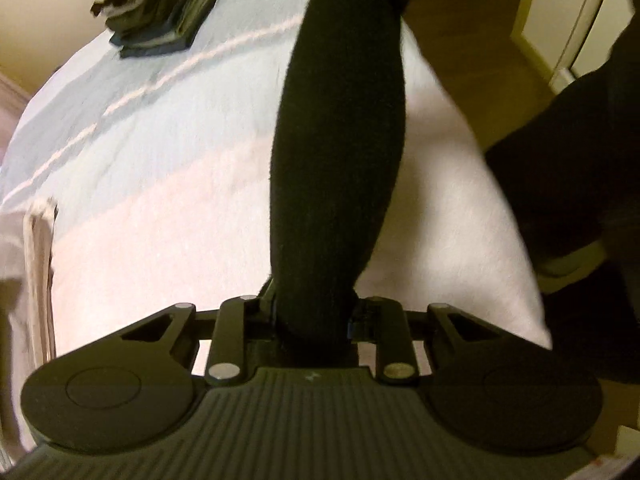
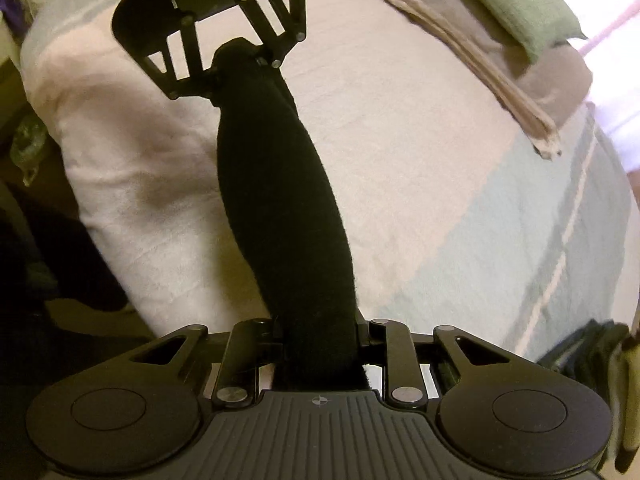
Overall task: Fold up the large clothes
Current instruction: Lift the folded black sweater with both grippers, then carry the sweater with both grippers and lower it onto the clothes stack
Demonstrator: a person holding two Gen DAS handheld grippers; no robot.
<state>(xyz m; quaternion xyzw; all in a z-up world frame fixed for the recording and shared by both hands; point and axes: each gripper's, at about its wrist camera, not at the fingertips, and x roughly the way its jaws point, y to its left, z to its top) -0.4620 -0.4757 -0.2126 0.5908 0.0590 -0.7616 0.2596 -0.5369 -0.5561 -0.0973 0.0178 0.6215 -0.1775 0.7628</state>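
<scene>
— Bedding filled both views: a bed [image 1: 132,128] under a pale blue cover with white stripes and a whitish blanket near the edge. Where was our garment?

— We had a black garment [image 1: 340,152], bunched into a thick roll, stretched in the air above the bed between the left hand-held gripper [image 1: 314,316] and the right hand-held gripper [image 2: 320,340]. Each was clamped on one end of it.

— How far along did we judge it?

— A stack of folded clothes [image 1: 160,4] sat at the bed's far corner, so some looked finished. This one still needed laying flat and folding; we couldn't tell what garment it was.
</scene>
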